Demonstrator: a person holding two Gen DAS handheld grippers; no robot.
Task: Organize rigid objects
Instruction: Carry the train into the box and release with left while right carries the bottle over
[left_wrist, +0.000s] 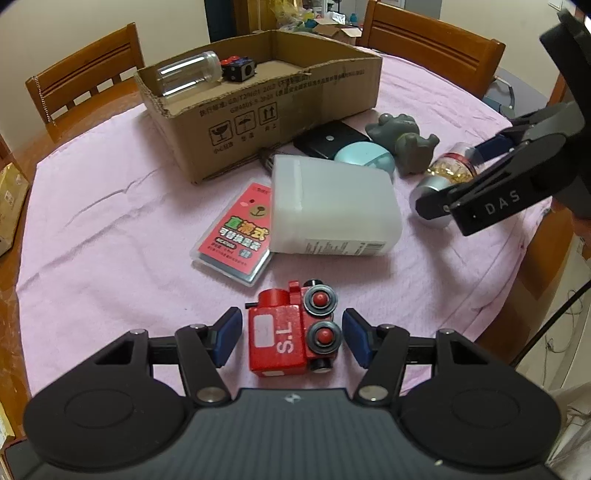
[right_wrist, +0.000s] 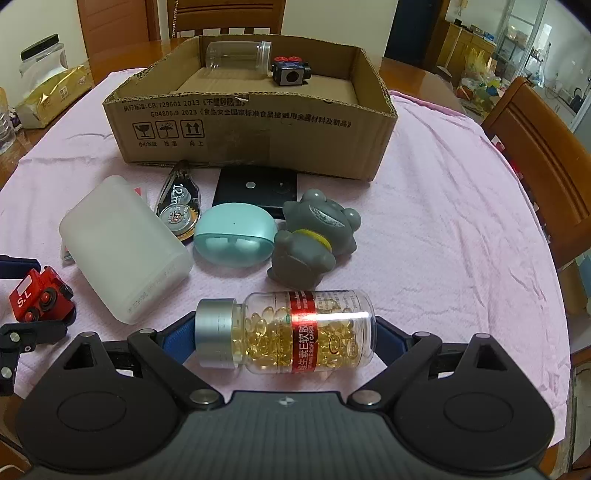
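A red toy train (left_wrist: 291, 330) lies on the pink cloth between the fingers of my left gripper (left_wrist: 293, 338), which is open with small gaps on both sides; the train also shows in the right wrist view (right_wrist: 38, 299). A capsule bottle (right_wrist: 288, 332) with a silver cap lies sideways between the fingers of my right gripper (right_wrist: 286, 338), which brackets its two ends; the jaws are wide. The cardboard box (right_wrist: 255, 122) stands behind and holds a clear jar (right_wrist: 238, 55) and a black cube toy (right_wrist: 290, 74).
On the cloth lie a white plastic container (right_wrist: 123, 251), a red card case (left_wrist: 234, 232), correction tape (right_wrist: 179, 206), a teal earbud case (right_wrist: 236, 236), a black device (right_wrist: 255, 188) and a grey frog toy (right_wrist: 314, 236). Wooden chairs (left_wrist: 85, 77) stand around the table.
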